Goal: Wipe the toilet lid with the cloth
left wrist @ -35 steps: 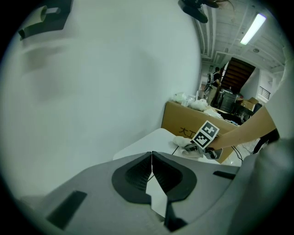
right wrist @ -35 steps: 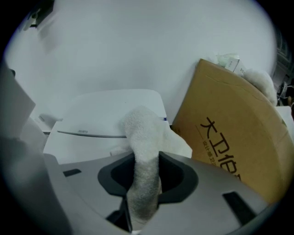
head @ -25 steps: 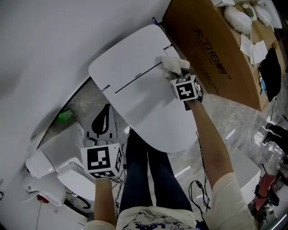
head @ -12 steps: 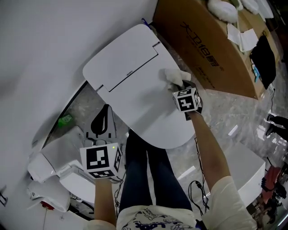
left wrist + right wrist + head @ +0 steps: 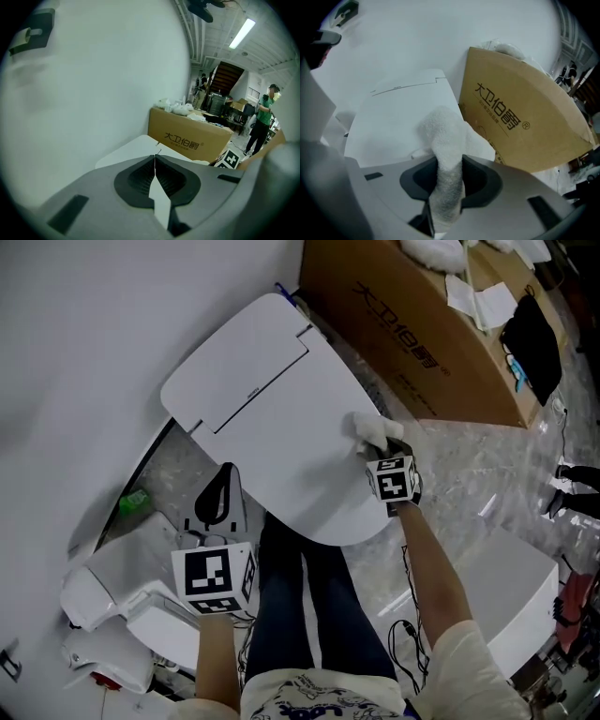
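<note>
A: Where are we holding the cloth (image 5: 445,136) right now?

B: We are gripping it in the right gripper (image 5: 449,176). Its jaws are clamping a bunched fold of the cloth, and the loose end is pressing down on the toilet lid (image 5: 262,418) near its right edge, on the side of the cardboard box (image 5: 422,324).

A: What are we seeing change over the last second?

B: We are dragging the cloth toward us. A second ago it was sitting up by the seam at the back of the lid. Half a second ago it was already below that line, and now it is lying well forward of it, along the right side toward the rounded front.

A: So what are we taking that to mean for the wipe?

B: We are judging that one stroke down the right-hand strip is nearly finishing. The middle and left of the lid are probably waiting for further passes.

A: And what are we doing with the left gripper (image 5: 154,157)?

B: We are holding it idle, low and off the lid to the left. Its jaws are pressing together with nothing between them.
</note>
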